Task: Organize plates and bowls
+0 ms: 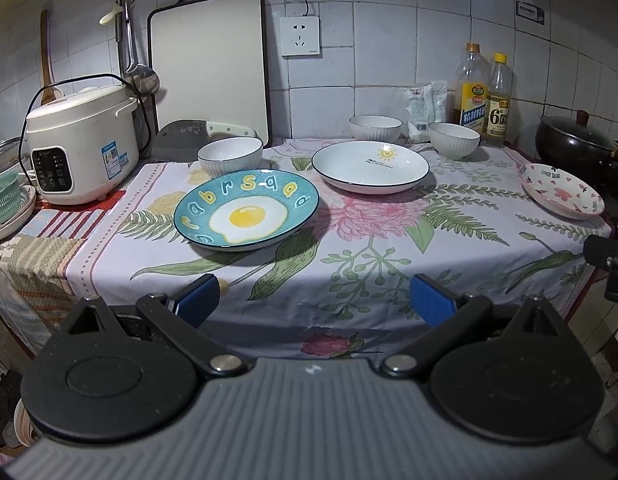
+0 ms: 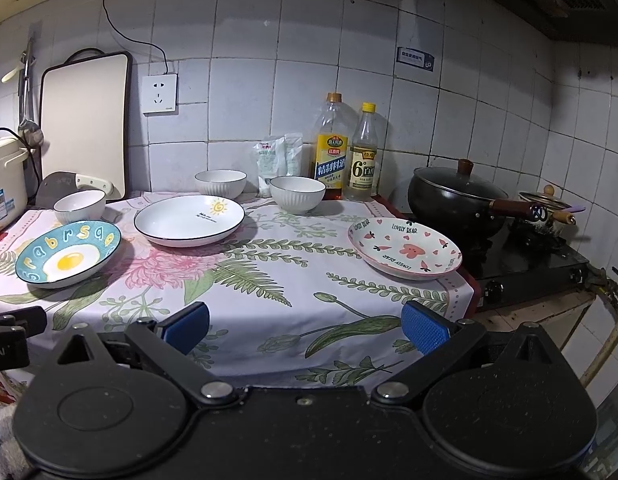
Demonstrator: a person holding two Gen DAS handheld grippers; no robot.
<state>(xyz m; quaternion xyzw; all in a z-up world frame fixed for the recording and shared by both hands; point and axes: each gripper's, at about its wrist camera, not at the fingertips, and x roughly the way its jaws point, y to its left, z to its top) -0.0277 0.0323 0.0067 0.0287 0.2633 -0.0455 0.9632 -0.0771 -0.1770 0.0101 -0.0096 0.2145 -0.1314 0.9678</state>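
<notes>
nothing looks sorted yet: the egg plate [image 1: 247,214], the sun plate [image 1: 370,167] and the pink plate [image 2: 405,248] lie singly and well apart on the worktop [image 2: 277,292], and three white bowls [image 2: 297,199] stand separately along the back. the left gripper [image 1: 313,300] and right gripper [image 2: 305,326] hover at the near edge, jaws spread wide and holding nothing. the middle cloth is open for moving; the pink plate sits near the edge, just beside the wok [image 2: 457,200].

rice cooker [image 1: 83,148], cleaver [image 1: 189,136], perhaps oil bottles [image 2: 331,148]
</notes>
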